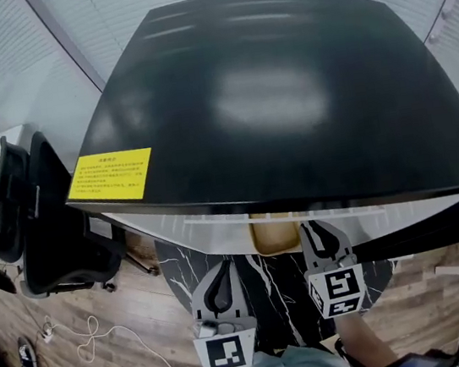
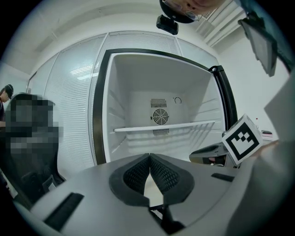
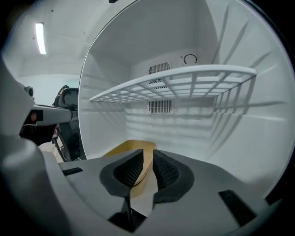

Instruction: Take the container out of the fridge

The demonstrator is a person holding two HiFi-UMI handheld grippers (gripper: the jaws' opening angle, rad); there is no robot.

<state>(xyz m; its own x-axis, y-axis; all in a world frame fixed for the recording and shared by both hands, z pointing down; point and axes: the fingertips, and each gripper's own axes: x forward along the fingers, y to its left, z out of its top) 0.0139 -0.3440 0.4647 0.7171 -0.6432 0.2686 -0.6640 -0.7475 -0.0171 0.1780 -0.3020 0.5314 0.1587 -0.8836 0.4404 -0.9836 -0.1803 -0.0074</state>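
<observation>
The container (image 3: 131,146), a shallow tan tray, lies on the fridge (image 2: 133,101) floor at its front edge, below the wire shelf (image 3: 184,80). The right claw (image 3: 148,154) is released: its jaws stand a little apart with the container's near rim in the gap, and the pads do not seem to press on it yet. The left claw (image 2: 150,156) is clenched on nothing, tips touching.

The main risk, as I judge it, is a thin bite. If the right claw closes on only the rim, the container could pivot or slip free as it clears the floor's front edge, with nothing beneath to catch it. If the jaws close off-line, they could instead nudge the container deeper towards the back wall. Lifting too high on the way out might knock it against the shelf. Whether anything is inside the container cannot be seen; a load would make a tilt matter more. The clenched left claw gives no support as it stands.

The right claw (image 1: 320,229) reaches low and roughly level into the fridge, jaws side by side, aimed at the back wall. The left claw (image 1: 223,269) is held back outside, left of the right one and nearer the person, facing the open fridge.
</observation>
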